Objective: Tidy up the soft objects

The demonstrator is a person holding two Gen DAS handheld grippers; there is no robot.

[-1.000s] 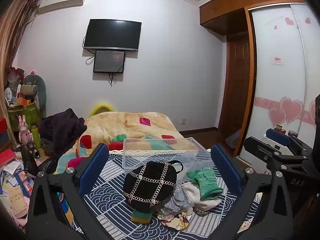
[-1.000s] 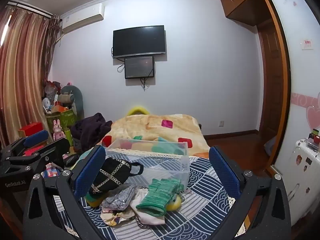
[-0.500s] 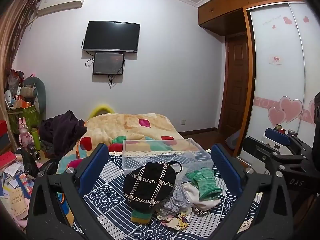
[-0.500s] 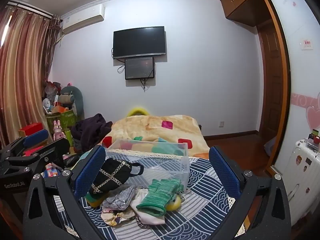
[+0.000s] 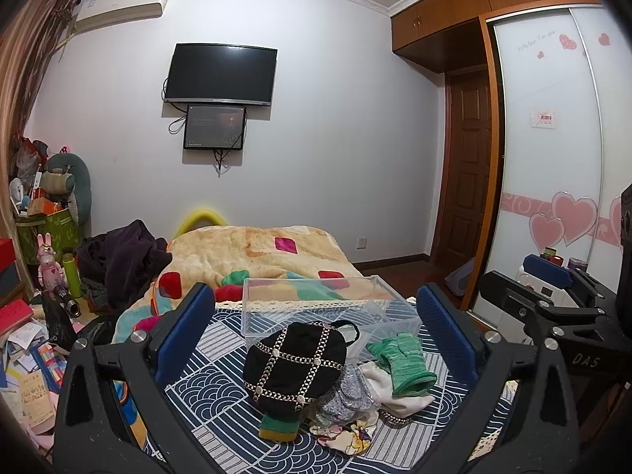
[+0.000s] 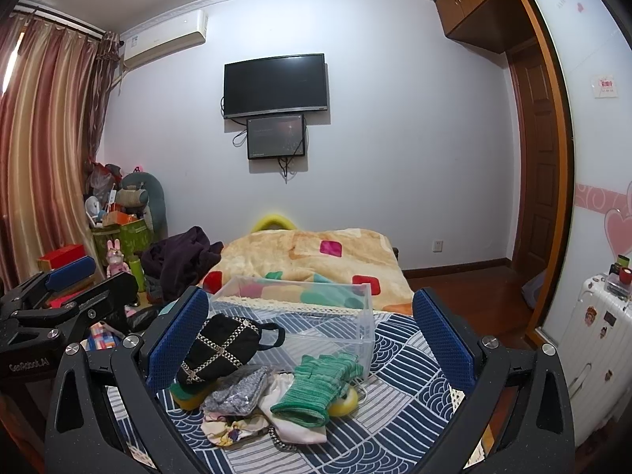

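Both grippers hover level above the bed — left gripper (image 5: 316, 339) and right gripper (image 6: 312, 339), fingers spread wide, holding nothing; the black chain-patterned bag (image 5: 294, 367) and green gloves (image 6: 320, 383) lie heaped before the clear plastic bin (image 6: 304, 316).

**Bed and what lies on it**

The bed (image 5: 221, 391) wears a navy cover with white wave patterns. On it stands 1 clear plastic box (image 5: 316, 308), open at the top. Just in front lies a heap touching it: 1 black bag (image 5: 294, 363) with chain lattice, green gloves (image 5: 403, 363), grey sparkly fabric (image 5: 347, 393) and white cloth (image 5: 399, 395). Behind the box lies a yellow blanket (image 5: 260, 249) with coloured patches, a dark garment (image 5: 126, 260) at its left edge.
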